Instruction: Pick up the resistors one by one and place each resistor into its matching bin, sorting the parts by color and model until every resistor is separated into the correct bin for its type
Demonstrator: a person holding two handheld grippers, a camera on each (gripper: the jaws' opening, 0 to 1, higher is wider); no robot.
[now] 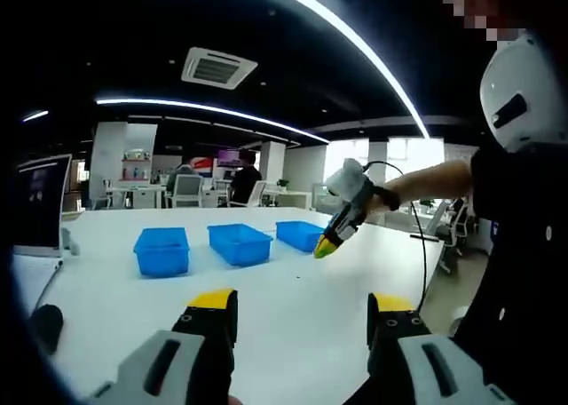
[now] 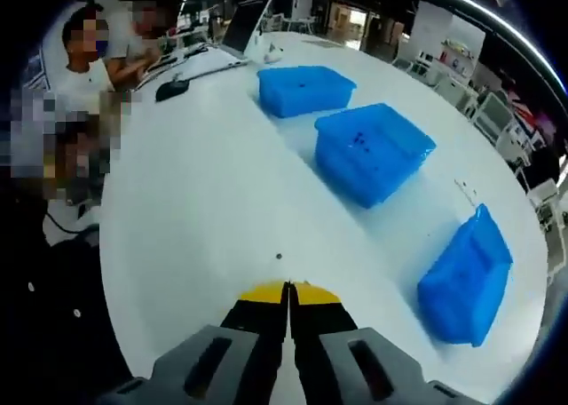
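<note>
A white desk [image 2: 204, 201] carries three blue bins [image 2: 371, 149] in a row, the middle one holding small dark specks, and one tiny dark resistor [image 2: 279, 256] lies on the bare desktop just ahead of the right tongs [image 2: 287, 286]. Those tongs are pressed together with nothing between them, while the left tongs [image 1: 302, 312] gape wide and bare above the desk.

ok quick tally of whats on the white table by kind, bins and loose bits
blue bins: 3
small dark loose part on the table: 1
laptops: 1
computer mice: 1
total: 6
</note>
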